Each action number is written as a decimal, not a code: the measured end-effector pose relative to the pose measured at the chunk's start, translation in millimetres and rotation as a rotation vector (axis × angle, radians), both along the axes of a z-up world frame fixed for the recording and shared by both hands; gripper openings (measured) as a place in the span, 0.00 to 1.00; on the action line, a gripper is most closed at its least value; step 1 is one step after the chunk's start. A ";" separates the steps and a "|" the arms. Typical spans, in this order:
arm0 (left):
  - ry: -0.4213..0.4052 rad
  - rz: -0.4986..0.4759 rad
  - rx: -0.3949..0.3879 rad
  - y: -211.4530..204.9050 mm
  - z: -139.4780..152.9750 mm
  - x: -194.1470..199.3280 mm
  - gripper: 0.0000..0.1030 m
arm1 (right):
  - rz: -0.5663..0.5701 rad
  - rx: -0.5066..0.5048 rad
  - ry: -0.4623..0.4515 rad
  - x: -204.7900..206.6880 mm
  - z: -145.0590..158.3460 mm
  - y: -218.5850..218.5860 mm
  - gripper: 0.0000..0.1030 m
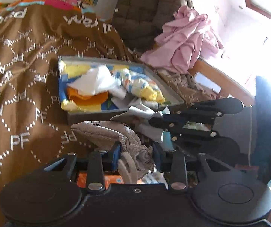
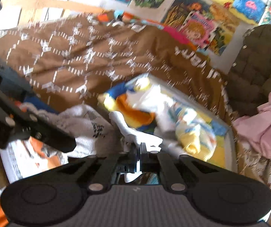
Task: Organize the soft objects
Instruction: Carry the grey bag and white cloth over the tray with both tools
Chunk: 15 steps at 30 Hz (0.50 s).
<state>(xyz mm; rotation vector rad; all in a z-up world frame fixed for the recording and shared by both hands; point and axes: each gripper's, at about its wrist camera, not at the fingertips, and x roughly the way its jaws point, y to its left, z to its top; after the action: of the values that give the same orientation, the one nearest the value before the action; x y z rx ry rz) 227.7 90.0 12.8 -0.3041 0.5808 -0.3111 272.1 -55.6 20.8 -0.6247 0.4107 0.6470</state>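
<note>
I see a brown blanket (image 1: 22, 87) patterned with white dotted diamonds and "PF" letters — a grey tray (image 1: 101, 113) holding yellow, orange, blue and white cloths (image 1: 105, 85). A beige-grey sock (image 1: 107, 134), a pale pink garment (image 1: 188, 43), black grippers.

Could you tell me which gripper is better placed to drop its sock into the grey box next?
Probably the right gripper: its white sock hangs at the grey box edge; the left gripper holds its beige sock farther back.

bedroom | brown bedspread (image 1: 22, 71) | cartoon posters (image 2: 197, 24) | wooden bedframe (image 1: 220, 79)
</note>
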 end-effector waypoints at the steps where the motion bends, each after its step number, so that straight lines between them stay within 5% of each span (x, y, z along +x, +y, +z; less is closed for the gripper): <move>1: -0.013 0.004 -0.002 0.3 2.4 -1.6 0.36 | -0.005 0.013 -0.006 -0.4 4.7 -1.5 0.02; 15: -0.117 0.094 -0.010 7.6 54.3 -6.9 0.36 | -0.148 0.206 -0.050 30.7 58.7 -44.8 0.02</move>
<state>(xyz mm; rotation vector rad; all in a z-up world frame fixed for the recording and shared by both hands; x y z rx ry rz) 220.8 97.6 67.1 -0.3191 0.4489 -0.2397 302.8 -100.4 79.6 -0.4093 0.3347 0.5232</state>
